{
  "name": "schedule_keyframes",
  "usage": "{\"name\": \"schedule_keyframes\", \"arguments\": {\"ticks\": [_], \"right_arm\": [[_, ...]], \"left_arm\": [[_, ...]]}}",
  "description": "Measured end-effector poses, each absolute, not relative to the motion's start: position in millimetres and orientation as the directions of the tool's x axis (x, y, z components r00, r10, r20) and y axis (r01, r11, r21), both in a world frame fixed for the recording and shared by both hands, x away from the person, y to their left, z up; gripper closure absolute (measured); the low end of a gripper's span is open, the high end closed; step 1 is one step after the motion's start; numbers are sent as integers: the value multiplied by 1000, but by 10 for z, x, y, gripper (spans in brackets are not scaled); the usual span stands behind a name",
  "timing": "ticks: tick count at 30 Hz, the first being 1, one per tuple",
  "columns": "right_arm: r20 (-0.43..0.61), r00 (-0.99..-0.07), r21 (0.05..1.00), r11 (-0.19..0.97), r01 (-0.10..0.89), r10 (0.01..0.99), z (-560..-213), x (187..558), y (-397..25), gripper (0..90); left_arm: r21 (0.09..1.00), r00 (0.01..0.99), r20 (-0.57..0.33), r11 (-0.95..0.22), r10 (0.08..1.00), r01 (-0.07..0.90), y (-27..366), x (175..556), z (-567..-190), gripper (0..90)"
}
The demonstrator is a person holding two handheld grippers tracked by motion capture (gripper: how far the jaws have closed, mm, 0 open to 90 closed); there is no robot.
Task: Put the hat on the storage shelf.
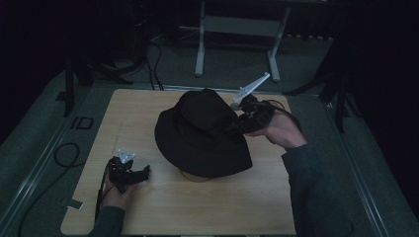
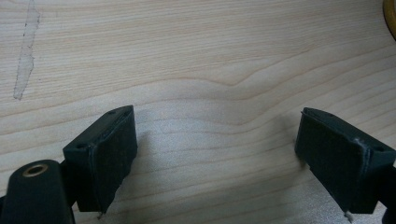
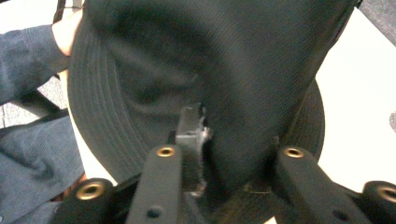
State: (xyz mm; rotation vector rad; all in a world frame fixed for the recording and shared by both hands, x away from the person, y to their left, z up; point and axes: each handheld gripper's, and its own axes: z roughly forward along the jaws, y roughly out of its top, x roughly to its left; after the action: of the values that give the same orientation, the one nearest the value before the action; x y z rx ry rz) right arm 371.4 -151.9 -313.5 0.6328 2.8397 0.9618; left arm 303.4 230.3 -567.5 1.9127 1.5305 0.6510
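Nearest the person, the left gripper (image 1: 129, 173) sits low over the near-left part of the wooden table (image 1: 207, 207), held in the left hand (image 1: 116, 195). In the left gripper view its two black jaws stand wide apart with bare wood grain between them; they hold nothing, and whether the tips rest on the board or hover just above it cannot be told.

Farther in, at the middle of the table, lies the black bucket hat (image 1: 202, 133), crown up and brim spread, with a thin yellowish rim (possibly something lying under the brim) showing at its near edge. It looks light and soft: the crown is dented and folded, so the cloth will likely sag and drape when lifted rather than keep its shape, and one pinch point will leave the far side hanging. The stitched brim appears a little stiffer than the crown and would probably make the surer place to take hold, ideally at two opposite spots.

Farthest, at the hat's right side, the right gripper (image 1: 242, 121) is in the right hand (image 1: 281, 131). In the right gripper view its jaws (image 3: 224, 154) are drawn in on a fold of the hat's fabric, cloth bunched between the pads, near where crown meets brim.
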Motion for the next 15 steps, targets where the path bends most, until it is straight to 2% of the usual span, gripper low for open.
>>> {"name": "schedule_keyframes", "arguments": {"ticks": [5,12,15], "right_arm": [[42,-906,605,711,358,421,-3129,3719,-1472,648],[-17,-885,715,624,315,465,-2998,3691,-1434,649],[-13,-882,733,604,312,471,-2982,3688,-1404,603]], "left_arm": [[713,216,8,-157,976,683,2301,3035,-5676,132],[714,215,7,-155,977,683,2297,3036,-5676,133],[714,215,8,-156,977,683,2298,3036,-5676,132]]}}
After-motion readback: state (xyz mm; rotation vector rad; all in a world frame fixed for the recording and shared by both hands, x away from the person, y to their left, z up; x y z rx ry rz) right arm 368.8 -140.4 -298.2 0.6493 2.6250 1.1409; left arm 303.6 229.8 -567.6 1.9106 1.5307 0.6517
